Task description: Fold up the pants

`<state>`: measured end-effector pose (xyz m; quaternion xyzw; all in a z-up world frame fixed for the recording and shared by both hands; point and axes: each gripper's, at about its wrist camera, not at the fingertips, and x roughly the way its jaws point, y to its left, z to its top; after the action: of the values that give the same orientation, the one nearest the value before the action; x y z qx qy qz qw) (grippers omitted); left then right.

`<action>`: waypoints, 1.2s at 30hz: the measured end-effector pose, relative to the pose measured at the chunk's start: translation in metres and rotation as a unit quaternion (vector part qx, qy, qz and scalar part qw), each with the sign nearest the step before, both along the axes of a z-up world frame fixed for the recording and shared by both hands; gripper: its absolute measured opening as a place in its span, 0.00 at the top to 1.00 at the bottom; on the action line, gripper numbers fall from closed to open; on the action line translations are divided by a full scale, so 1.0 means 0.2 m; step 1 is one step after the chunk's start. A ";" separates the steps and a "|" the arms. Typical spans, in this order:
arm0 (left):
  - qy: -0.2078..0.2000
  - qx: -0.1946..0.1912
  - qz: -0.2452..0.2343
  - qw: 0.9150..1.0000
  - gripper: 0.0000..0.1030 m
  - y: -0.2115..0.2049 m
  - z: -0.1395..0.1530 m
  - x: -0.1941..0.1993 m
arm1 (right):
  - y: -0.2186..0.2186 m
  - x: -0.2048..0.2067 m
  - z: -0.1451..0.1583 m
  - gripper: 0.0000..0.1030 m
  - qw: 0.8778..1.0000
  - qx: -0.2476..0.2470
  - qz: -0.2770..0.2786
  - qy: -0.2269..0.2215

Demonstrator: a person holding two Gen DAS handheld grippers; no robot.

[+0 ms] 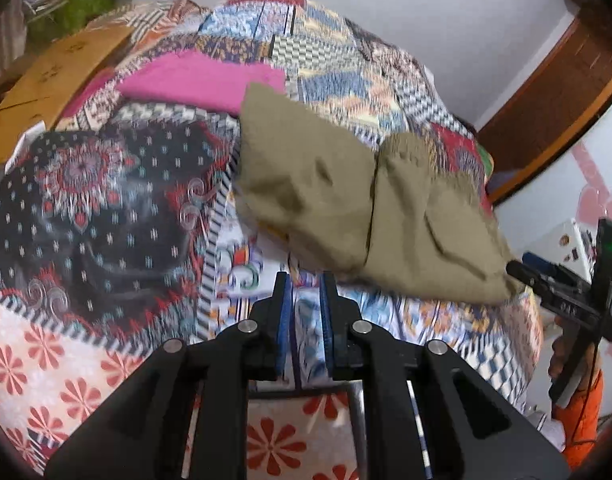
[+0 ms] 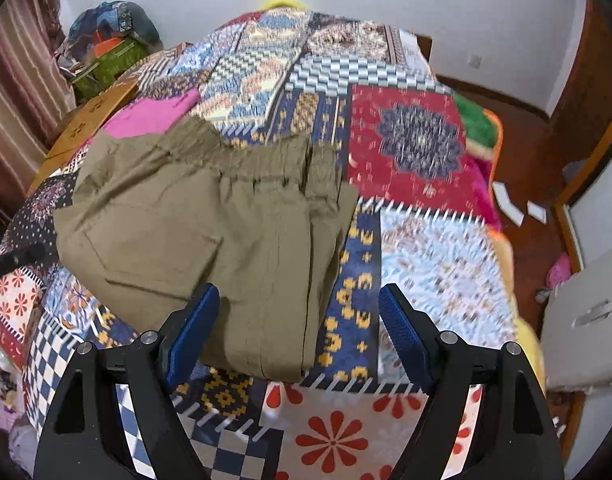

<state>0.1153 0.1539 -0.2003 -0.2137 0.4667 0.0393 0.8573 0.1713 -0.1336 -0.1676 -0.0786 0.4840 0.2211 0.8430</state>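
The olive-brown pants (image 2: 209, 232) lie folded into a thick bundle on the patchwork bedspread (image 2: 438, 264), elastic waistband at the far side. In the left wrist view the pants (image 1: 346, 200) lie just beyond my left gripper (image 1: 306, 284), whose blue-padded jaws stand a narrow gap apart with nothing between them. My right gripper (image 2: 299, 296) is wide open and empty; its left pad (image 2: 193, 332) sits at the near edge of the bundle. The right gripper also shows in the left wrist view (image 1: 546, 276) at the bundle's right corner.
A folded pink cloth (image 1: 201, 80) lies on the bed behind the pants. A cardboard box (image 1: 45, 80) and a pile of bags (image 2: 109, 44) stand at the left of the bed. A wooden door frame (image 1: 554, 104) and brown floor (image 2: 534, 168) lie to the right.
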 end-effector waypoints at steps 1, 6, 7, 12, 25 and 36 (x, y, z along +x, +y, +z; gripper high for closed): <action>-0.006 -0.001 -0.002 1.000 0.87 0.00 0.02 0.02 | 0.01 0.00 0.02 0.24 1.000 0.003 0.001 -0.006; -0.013 0.039 -0.016 0.999 0.48 -0.06 0.02 0.17 | 0.08 0.04 0.08 0.23 1.000 0.019 0.007 -0.022; -0.005 0.051 -0.012 0.999 0.48 -0.06 -0.01 0.20 | 0.10 0.06 0.06 0.23 1.000 0.016 0.007 -0.020; 0.047 0.064 0.014 0.997 0.47 0.05 -0.19 0.20 | 0.13 0.07 -0.04 0.23 1.000 -0.002 0.018 -0.002; 0.005 0.055 0.041 0.998 0.16 0.20 -0.01 0.23 | 0.04 0.09 -0.09 0.23 0.999 0.027 -0.002 0.025; 0.061 0.062 0.015 0.996 0.14 0.21 -0.30 0.65 | 0.02 0.09 -0.11 0.23 0.999 0.034 0.001 0.036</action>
<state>0.2462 0.1952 -0.2601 -0.1642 0.5114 0.0938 0.8383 0.1892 -0.1302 -0.1902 -0.0420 0.5063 0.2408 0.8270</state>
